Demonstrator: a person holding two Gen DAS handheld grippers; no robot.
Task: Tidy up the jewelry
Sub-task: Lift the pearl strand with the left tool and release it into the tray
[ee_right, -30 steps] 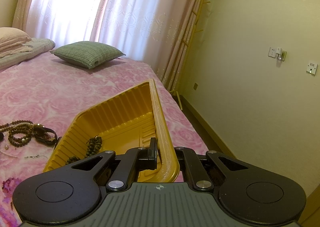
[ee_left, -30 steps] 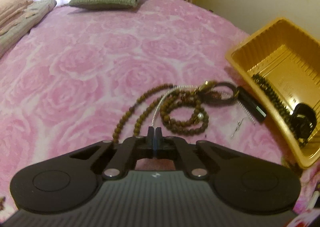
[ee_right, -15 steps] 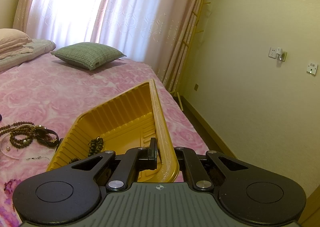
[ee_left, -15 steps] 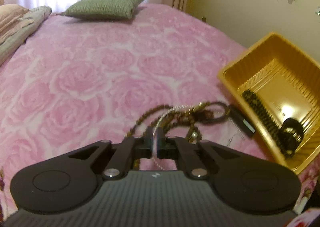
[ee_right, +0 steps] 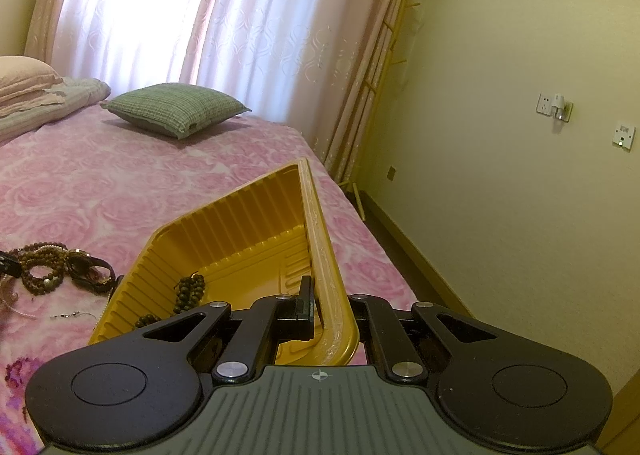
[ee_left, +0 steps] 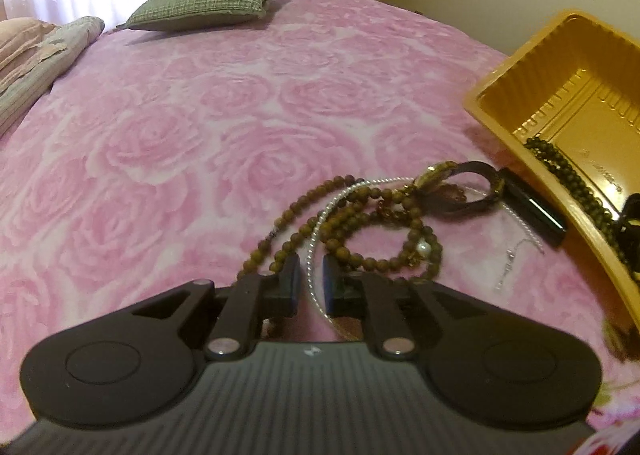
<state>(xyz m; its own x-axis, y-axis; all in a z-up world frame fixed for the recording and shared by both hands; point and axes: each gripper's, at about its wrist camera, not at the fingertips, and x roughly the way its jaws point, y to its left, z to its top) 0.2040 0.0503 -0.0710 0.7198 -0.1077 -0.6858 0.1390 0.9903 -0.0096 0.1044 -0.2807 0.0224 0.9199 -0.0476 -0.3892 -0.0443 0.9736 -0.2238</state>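
Pink rose-print bedspread [ee_left: 168,127] fills both views. Green checked pillow [ee_left: 212,1] at 11 o'clock in left wrist view, folded bedding [ee_left: 36,55] at 9–10 o'clock. Sheer curtains [ee_right: 192,15] behind the bed in right wrist view, wall sockets [ee_right: 554,107] at 2 o'clock.

Yellow plastic tray [ee_left: 516,131] at 3 o'clock in left view, tipped up, near rim lifted. Right gripper [ee_right: 320,309] clamped on the tray's near corner rim, one finger inside the wall, other outside. Inside tray: dark bead strand [ee_left: 568,175] along the floor, a black item at the far right edge, too cut off to tell.

Jewelry pile on bedspread just left of the tray, around centre to 3 o'clock in left view: brown wooden bead necklace [ee_left: 360,223] coiled in loops, with a pale pearl-like bead [ee_left: 422,247]; black-strap watch [ee_left: 460,191] at the far end of the coil; black bar-shaped item [ee_left: 532,211] touching tray's outer wall; thin silver chain [ee_left: 320,223] running from the pile toward the camera; small silver earring-like piece [ee_left: 514,259] lying apart at 4 o'clock.

Left gripper [ee_left: 311,283] at 6 o'clock, jaws opening, small gap; silver chain passes between the fingers, pads not pressing on it.
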